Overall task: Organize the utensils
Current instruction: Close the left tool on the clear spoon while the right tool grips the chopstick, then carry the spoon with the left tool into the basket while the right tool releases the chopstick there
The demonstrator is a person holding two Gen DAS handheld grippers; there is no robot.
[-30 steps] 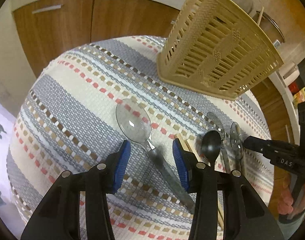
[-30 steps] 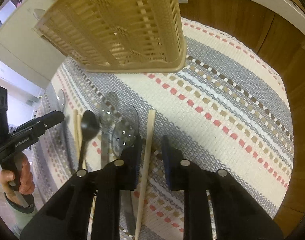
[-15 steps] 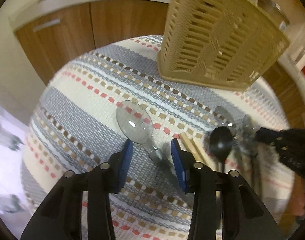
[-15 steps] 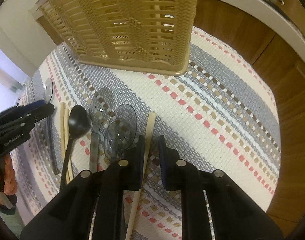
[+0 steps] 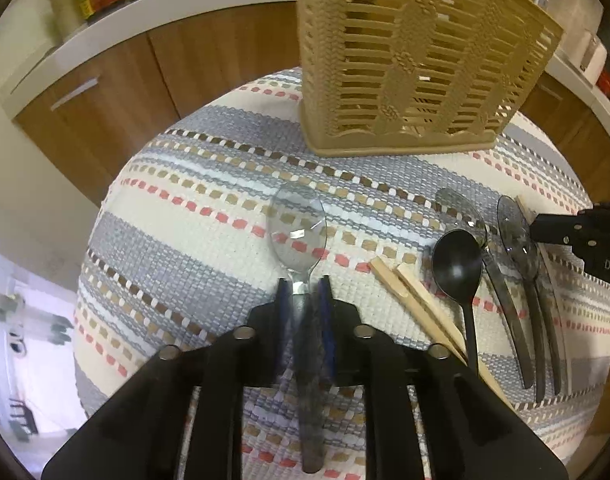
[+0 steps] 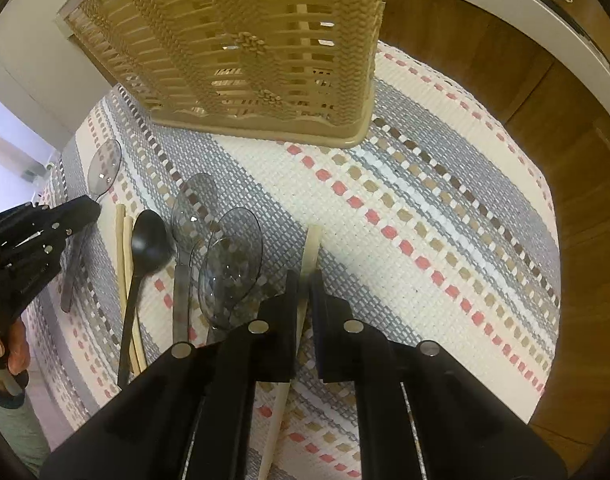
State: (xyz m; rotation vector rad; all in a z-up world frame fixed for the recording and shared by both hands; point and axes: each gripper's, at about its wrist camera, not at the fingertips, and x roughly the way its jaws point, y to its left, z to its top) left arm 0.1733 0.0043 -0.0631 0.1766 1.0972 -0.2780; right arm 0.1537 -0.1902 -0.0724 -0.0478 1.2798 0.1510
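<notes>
A beige slotted utensil basket [image 5: 417, 60] stands at the back of a striped woven cloth [image 5: 193, 216]; it also shows in the right wrist view [image 6: 245, 48]. My left gripper [image 5: 303, 292] is shut on the neck of a clear plastic spoon [image 5: 297, 228]. My right gripper [image 6: 303, 280] is shut on a wooden chopstick [image 6: 311, 246]. Between them lie a black spoon [image 5: 457, 264], a pair of chopsticks [image 5: 413, 300] and clear spoons [image 5: 517, 236]. In the right wrist view the black spoon [image 6: 147, 244] and clear spoons [image 6: 233, 264] lie left of my fingers.
Wooden cabinet fronts [image 5: 117, 92] and a white countertop edge [image 5: 145, 12] curve behind the table. The cloth's edge drops off at left [image 5: 89, 264] and at right [image 6: 545, 320]. The left gripper's body shows at the left edge of the right wrist view [image 6: 29, 248].
Both grippers have closed: the left onto the clear spoon's neck, the right onto the chopstick. Both have also moved in closer to the basket.
</notes>
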